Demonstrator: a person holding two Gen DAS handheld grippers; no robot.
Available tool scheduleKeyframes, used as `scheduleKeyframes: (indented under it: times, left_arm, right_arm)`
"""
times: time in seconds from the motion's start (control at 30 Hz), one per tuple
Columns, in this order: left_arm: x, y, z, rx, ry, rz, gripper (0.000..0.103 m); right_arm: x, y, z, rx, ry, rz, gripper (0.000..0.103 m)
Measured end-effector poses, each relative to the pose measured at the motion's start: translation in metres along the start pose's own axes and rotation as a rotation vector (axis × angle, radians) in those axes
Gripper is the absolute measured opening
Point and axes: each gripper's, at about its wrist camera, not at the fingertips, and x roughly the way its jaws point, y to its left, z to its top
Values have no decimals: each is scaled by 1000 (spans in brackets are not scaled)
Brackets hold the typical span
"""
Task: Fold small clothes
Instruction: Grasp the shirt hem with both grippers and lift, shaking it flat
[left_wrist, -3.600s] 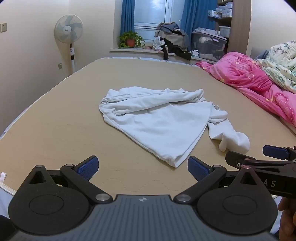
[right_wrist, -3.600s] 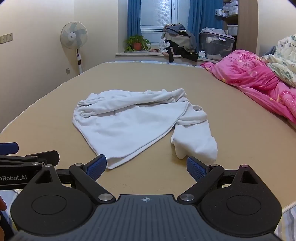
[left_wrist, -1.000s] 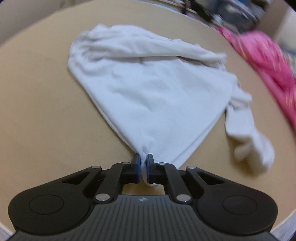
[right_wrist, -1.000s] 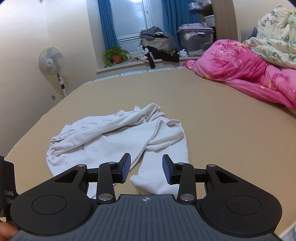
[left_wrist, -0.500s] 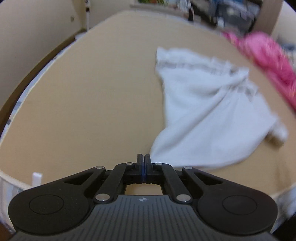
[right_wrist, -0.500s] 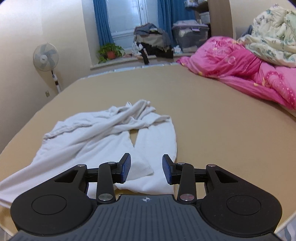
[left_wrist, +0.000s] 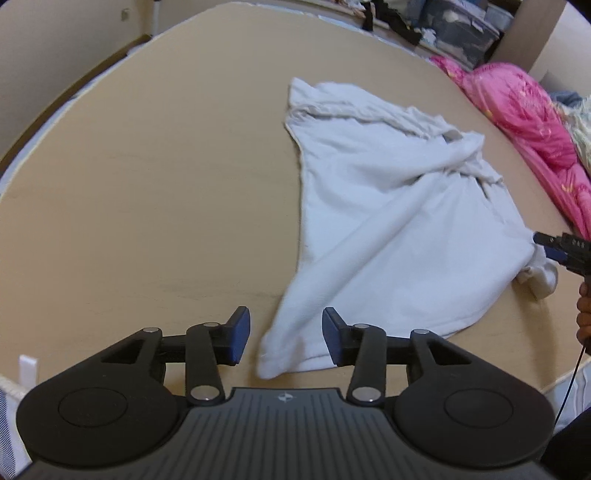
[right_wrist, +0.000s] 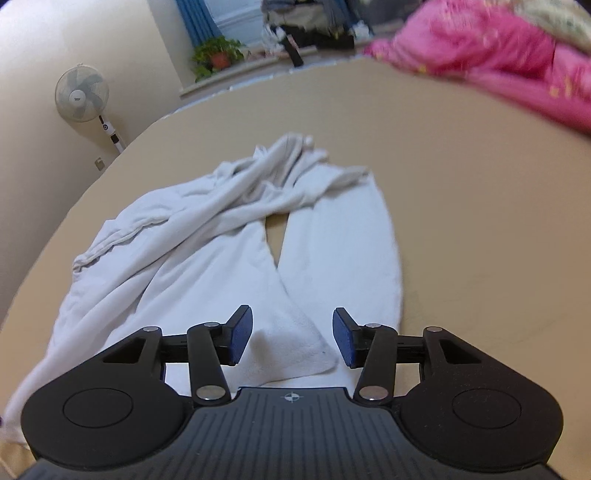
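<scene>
Left claw (left_wrist: 282, 339): bottom centre of its view, jaws opening, blue pads clear of the cloth; a corner of the white garment (left_wrist: 388, 221) lies between them.
Right claw (right_wrist: 292, 338): bottom centre, jaws opening, a cuffed end of the white garment (right_wrist: 229, 258) between the pads, no pad pressing it.
White garment: rumpled, spread across the tan bed surface (left_wrist: 147, 184), mid-frame in both views.
Pink quilt (right_wrist: 480, 51): upper right.
Standing fan (right_wrist: 82, 96): upper left.
Potted plant (right_wrist: 216, 55): top centre.
</scene>
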Motion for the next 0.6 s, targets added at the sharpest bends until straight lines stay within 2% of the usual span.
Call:
scheduleKeyframes:
  times: [0.13,0.17,0.2,0.23,0.27,0.3,0.4,0.5,0.6]
  left_arm:
    - [18,-10,3,17,44,48,45]
    - [21,-11,4,14,51,56,41]
    - [24,-11,4,10,59,57,29]
    - [27,-11,4,10,66,57,15]
    - [28,-12,4,13,73,63,11]
    - [29,-12,3,16,76,72,8]
    - [23,-13,2,21,44,84,7]
    - [4,-6,2,-10,-21,32,6]
    - [-26,1,-6,-2,-95,-16,5]
  right_arm:
    - [14,0,-4,-5,38,38,50]
    - [13,1,-4,-18,37,43,50]
    - [13,2,-5,-25,40,50,47]
    - [12,2,-5,-27,47,60,34]
    - [12,1,-6,-32,59,66,25]
    - [13,2,-7,-40,71,76,11]
    - [2,10,-10,-84,36,91,8]
    - [-28,15,-7,-54,-30,140,7]
    - [-75,17,-4,-5,-89,198,6]
